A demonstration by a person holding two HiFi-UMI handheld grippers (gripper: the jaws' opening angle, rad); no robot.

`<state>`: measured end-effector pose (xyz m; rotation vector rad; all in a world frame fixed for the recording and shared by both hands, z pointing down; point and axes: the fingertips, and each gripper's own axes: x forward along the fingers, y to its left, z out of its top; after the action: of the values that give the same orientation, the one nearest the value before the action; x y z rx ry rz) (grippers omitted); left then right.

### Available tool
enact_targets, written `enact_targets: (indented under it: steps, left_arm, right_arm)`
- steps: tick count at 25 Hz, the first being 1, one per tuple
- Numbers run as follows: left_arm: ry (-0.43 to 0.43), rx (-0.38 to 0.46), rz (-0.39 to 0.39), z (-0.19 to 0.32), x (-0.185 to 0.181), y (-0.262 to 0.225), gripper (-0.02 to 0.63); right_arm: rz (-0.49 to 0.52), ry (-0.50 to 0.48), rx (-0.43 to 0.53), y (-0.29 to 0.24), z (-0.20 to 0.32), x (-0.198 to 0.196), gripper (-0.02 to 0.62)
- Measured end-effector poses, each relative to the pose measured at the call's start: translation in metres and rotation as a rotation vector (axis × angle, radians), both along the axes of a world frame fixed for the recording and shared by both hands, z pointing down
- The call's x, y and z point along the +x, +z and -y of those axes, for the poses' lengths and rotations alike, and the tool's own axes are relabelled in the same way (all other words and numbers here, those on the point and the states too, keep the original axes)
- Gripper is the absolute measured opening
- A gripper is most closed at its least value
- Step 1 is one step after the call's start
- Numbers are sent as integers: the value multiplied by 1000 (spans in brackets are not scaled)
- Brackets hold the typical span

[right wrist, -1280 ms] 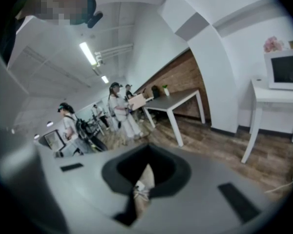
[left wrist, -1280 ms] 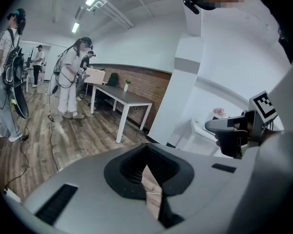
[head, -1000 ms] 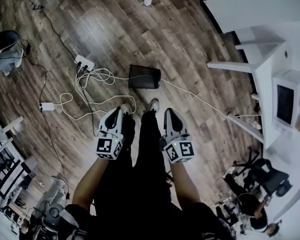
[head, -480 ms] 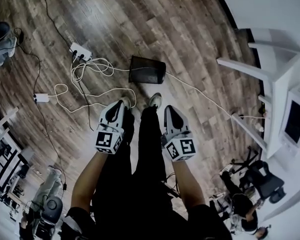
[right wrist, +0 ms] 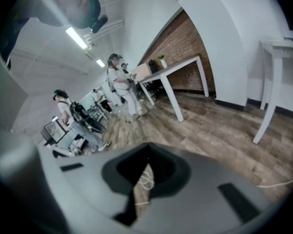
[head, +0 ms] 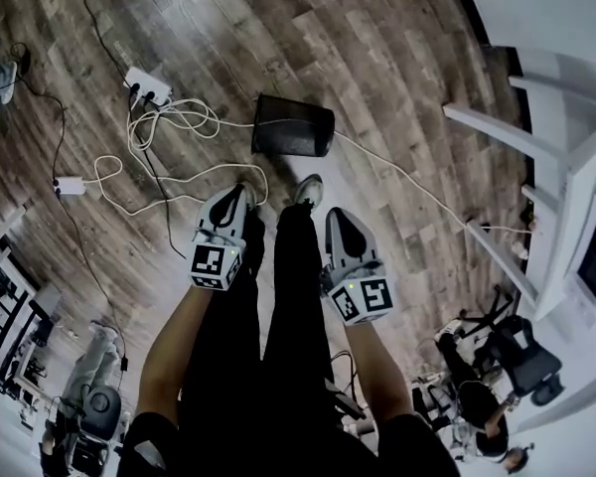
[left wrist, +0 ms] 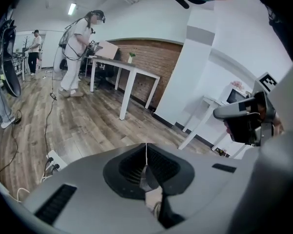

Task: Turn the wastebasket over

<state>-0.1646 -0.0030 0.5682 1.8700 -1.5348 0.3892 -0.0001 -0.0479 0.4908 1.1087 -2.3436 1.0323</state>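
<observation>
The black mesh wastebasket (head: pixel 294 125) lies on its side on the wooden floor, ahead of the person's shoes (head: pixel 308 189). My left gripper (head: pixel 235 195) hangs over the person's left leg, short of the basket, with its jaws shut and nothing between them. Beside it, my right gripper (head: pixel 339 219) is at about the same height over the right leg; its jaw tips meet, empty. Neither touches the basket. In the left gripper view the jaws (left wrist: pixel 146 154) point over the floor and the right gripper (left wrist: pixel 245 122) shows at the right edge. The right gripper view (right wrist: pixel 146 152) shows no basket.
A white power strip (head: pixel 144 85), looped white cables (head: pixel 179 127) and an adapter (head: pixel 68 185) lie left of the basket; one cable runs right past it. White tables (head: pixel 566 147) stand at the right, an office chair (head: pixel 521 351) at lower right. People (left wrist: pixel 80 48) stand by a far table (left wrist: pixel 124 67).
Both grippers have sunk lower in front of the person, still shut. The view has tipped forward, so the basket and cables sit higher and a little to the right in the picture.
</observation>
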Motion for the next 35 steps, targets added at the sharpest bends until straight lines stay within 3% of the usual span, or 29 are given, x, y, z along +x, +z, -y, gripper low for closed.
enact_targets:
  steps: [15,35]
  left_arm:
    - [-53,-82,-19,1,-8,121,95]
    - [-75,-217,-38,-5,0,282,137]
  right_arm:
    - [30,-42,-18,71,-7,-9,32]
    - [46,-39,-20,146,-7,10,32]
